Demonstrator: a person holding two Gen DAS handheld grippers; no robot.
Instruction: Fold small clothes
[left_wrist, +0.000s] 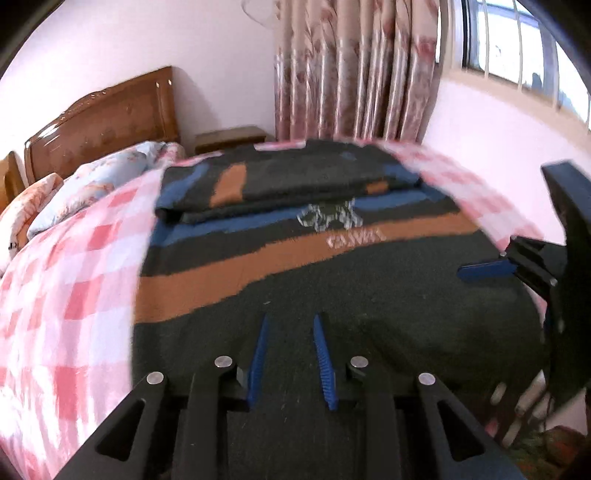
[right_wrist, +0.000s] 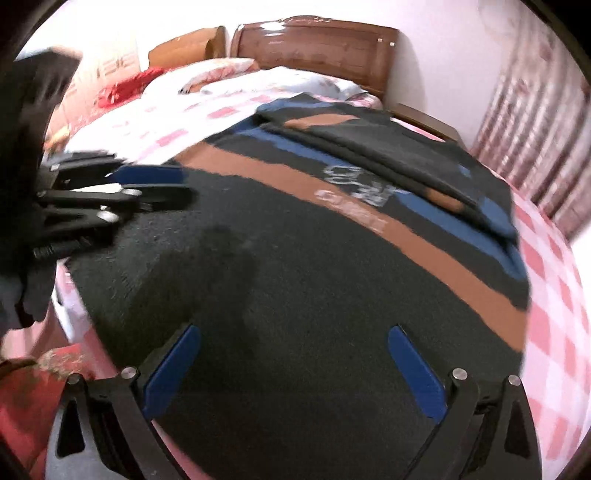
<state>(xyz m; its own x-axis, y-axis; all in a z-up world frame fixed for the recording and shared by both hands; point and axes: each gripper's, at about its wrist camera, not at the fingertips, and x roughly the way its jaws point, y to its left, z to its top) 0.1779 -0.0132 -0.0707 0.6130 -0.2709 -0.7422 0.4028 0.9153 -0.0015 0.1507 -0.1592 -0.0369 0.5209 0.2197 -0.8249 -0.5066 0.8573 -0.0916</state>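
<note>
Hovering over the sweater's (left_wrist: 332, 280) near hem, your left gripper (left_wrist: 291, 354) is narrowly parted, empty; right gripper (right_wrist: 291, 365) is spread wide. You're needing matched hem corners.

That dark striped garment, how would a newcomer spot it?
Find the bed with the pink checked sheet. The sweater lies spread on it, far end folded over. Unlike the floral pillows by the headboard, it is dark with orange and blue bands.
</note>
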